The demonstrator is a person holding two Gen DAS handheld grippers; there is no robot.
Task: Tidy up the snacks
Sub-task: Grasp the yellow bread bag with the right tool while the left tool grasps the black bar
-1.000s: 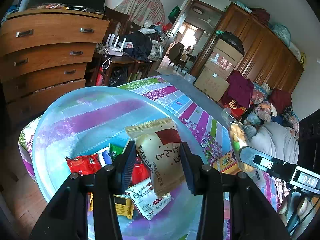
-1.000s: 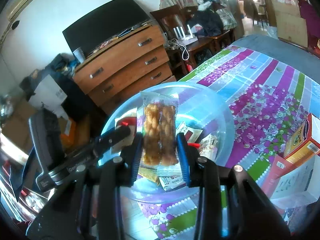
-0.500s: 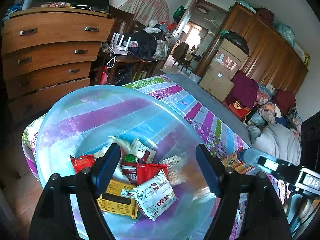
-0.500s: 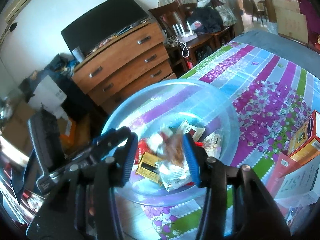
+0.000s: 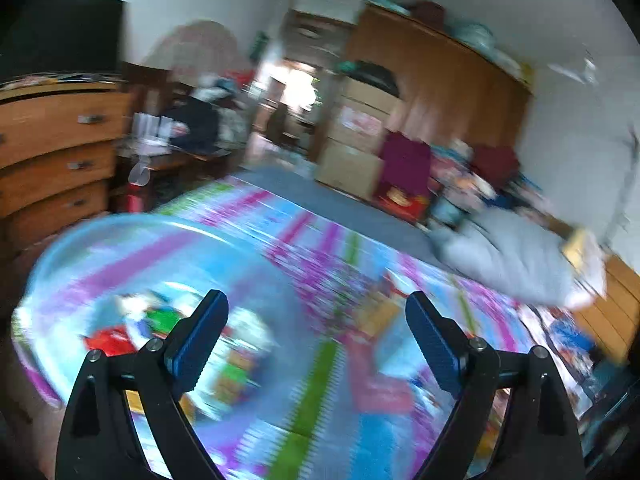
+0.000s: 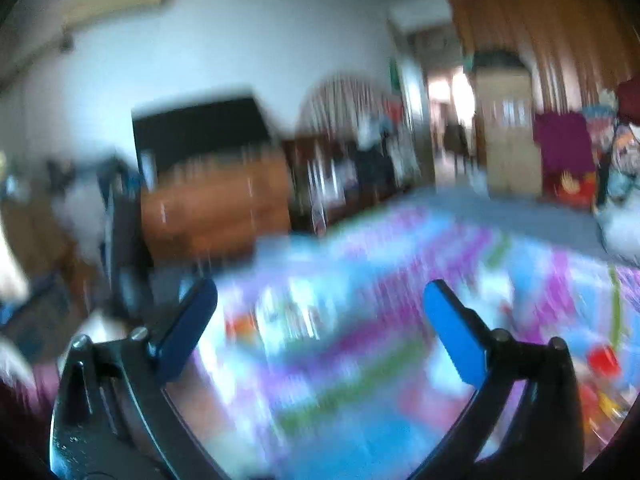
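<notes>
L gripper & R gripper opened, snacks dropped

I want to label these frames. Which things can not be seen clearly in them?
- Left wrist view: snack packets in the clear plastic basin are colour smears; motion blur hides their print.
- Right wrist view: the basin's outline is lost in blur.
- Both views: the striped cloth's pattern is smeared.

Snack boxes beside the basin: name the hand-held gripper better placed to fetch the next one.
Probably the right hand-held gripper: open, empty, with red packaging at its right edge. The left hand-held gripper, also open, still partly faces the basin. Blur limits certainty.
</notes>
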